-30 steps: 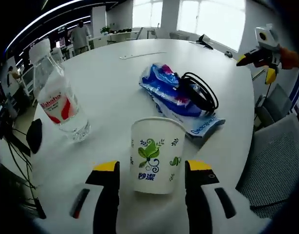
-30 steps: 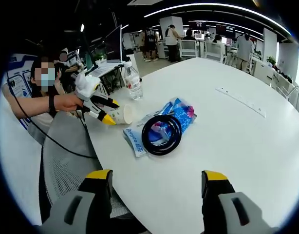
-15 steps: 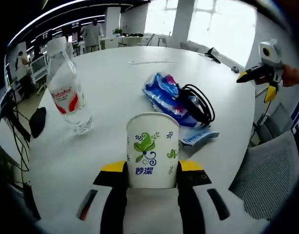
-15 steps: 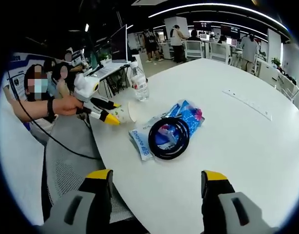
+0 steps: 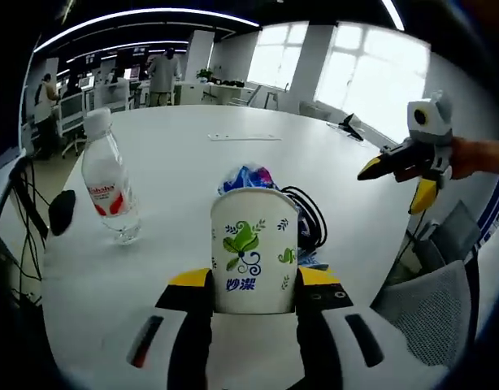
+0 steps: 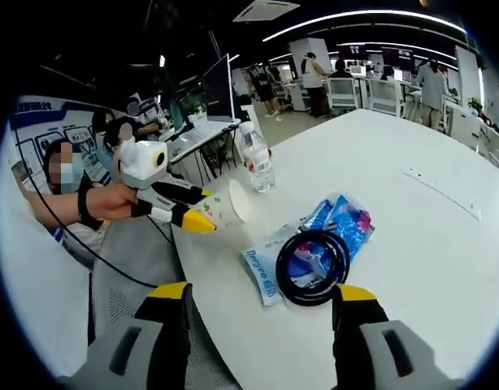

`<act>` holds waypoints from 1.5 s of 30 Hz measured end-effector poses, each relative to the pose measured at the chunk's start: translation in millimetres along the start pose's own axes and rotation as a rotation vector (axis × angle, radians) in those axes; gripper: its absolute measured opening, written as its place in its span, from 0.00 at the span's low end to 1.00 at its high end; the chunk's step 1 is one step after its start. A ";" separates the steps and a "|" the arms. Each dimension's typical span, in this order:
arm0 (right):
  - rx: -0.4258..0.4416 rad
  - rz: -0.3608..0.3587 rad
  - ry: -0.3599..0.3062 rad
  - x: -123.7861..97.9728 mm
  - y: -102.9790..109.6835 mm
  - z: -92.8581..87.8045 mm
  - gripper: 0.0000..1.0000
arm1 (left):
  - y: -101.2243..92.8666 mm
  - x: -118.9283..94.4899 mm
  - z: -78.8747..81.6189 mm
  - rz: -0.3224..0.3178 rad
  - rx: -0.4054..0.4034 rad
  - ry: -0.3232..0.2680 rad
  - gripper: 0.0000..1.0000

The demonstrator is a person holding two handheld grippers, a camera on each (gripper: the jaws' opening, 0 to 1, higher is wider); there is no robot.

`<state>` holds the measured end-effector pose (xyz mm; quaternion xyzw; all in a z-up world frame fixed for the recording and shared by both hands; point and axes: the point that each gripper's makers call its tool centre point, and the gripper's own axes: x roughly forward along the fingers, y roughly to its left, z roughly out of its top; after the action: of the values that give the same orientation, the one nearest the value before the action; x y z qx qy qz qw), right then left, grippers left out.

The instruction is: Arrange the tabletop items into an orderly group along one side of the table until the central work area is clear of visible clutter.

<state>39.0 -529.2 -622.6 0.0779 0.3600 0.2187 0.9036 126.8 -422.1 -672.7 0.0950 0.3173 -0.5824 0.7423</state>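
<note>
Paper cup (image 5: 253, 252) sits squarely between the two yellow-tipped jaws of the left claw (image 5: 253, 280), both jaws pressed against its sides, so the claw is closed on it. In the left gripper view the cup stands upright in the claw, its green leaf print facing the camera. In the right gripper view the same paper cup (image 6: 225, 207) lies tipped on its side in the left claw (image 6: 202, 211), its open mouth turned toward the worktop's middle, and it appears lifted just off the white worktop (image 6: 412, 244) near its edge, though whether it fully clears the surface is hard to tell. A person's hand (image 6: 111, 201) holds that claw.

Beyond the cup, in the left gripper view, a clear water bottle (image 5: 107, 187) with a red and white label stands upright on the worktop (image 5: 184, 154), apart from the cup and to its left. Directly behind the cup lies a blue snack packet (image 5: 245, 176) with a coil of black cable (image 5: 306, 215) resting on top of it. In the right gripper view the cable coil (image 6: 313, 266) sits on the packet (image 6: 331, 231) just ahead of the right claw (image 6: 262, 296), whose jaws stand wide apart and hold nothing. The right claw (image 5: 404, 175) shows at the far right of the left gripper view, above a grey mesh chair (image 5: 424, 313).
</note>
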 end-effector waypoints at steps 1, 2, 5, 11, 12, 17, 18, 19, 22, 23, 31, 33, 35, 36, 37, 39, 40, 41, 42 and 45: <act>-0.001 0.008 -0.003 1.2 1.5 2.4 0.71 | -3.1 -0.7 2.2 0.003 0.004 -0.002 0.39; -0.008 0.024 -0.009 3.4 4.2 6.6 0.71 | -3.3 -2.0 4.1 0.007 0.002 -0.009 0.39; -0.017 0.054 -0.013 8.4 9.9 15.2 0.70 | -3.1 -3.1 6.2 0.014 -0.001 -0.027 0.39; -0.065 0.111 -0.016 19.1 21.1 33.1 0.68 | -6.3 -7.0 4.6 0.034 0.000 -0.043 0.39; -0.067 0.120 -0.021 20.4 22.8 36.5 0.67 | -6.4 -7.9 4.1 0.039 0.005 -0.043 0.39; -0.062 0.181 -0.047 29.4 33.4 52.2 0.65 | -15.0 -10.1 5.4 0.054 0.025 -0.043 0.39; -0.066 0.192 -0.045 30.8 35.1 53.3 0.65 | -16.5 -10.5 6.1 0.053 0.032 -0.041 0.39; -0.071 0.201 -0.044 32.5 38.0 55.1 0.64 | -16.7 -9.6 6.6 0.054 0.041 -0.040 0.39; -0.074 0.225 -0.045 36.2 41.8 59.8 0.59 | -19.9 -9.2 11.3 0.054 0.072 -0.041 0.39; -0.072 0.232 -0.047 37.1 43.0 61.4 0.59 | -19.9 -8.8 12.3 0.054 0.080 -0.040 0.39; -0.072 0.295 -0.050 43.6 51.6 73.4 0.56 | -24.9 -8.8 20.7 0.062 0.137 -0.037 0.39; -0.058 0.320 -0.055 43.6 56.6 76.4 0.54 | -22.7 -8.4 23.3 0.066 0.175 -0.029 0.39; -0.059 0.333 -0.059 43.6 60.4 78.2 0.52 | -26.4 -8.7 26.8 0.069 0.194 -0.029 0.39; -0.057 0.338 -0.058 44.0 62.2 78.5 0.51 | -27.9 -8.4 28.5 0.069 0.200 -0.031 0.39; -0.056 0.339 -0.058 44.2 62.4 78.5 0.51 | -30.1 -7.7 30.0 0.067 0.209 -0.032 0.39; -0.054 0.339 -0.054 44.9 64.8 77.8 0.49 | -33.3 -5.9 32.0 0.061 0.227 -0.035 0.39; -0.044 0.334 -0.056 46.1 61.4 77.5 0.48 | -34.0 -5.4 32.2 0.061 0.233 -0.032 0.39; -0.032 0.334 -0.060 46.2 60.0 77.7 0.47 | -34.2 -4.9 32.7 0.061 0.249 -0.028 0.39; -0.007 0.342 -0.069 46.4 59.2 78.4 0.46 | -35.1 -4.4 33.2 0.060 0.264 -0.025 0.39; 0.037 0.345 -0.082 46.2 56.1 78.9 0.45 | -44.0 -4.1 38.0 0.048 0.293 -0.028 0.39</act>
<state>103.8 -457.0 -576.9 0.1640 0.3083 0.3603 0.8650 99.3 -451.5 -630.6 0.2017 0.2163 -0.6057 0.7387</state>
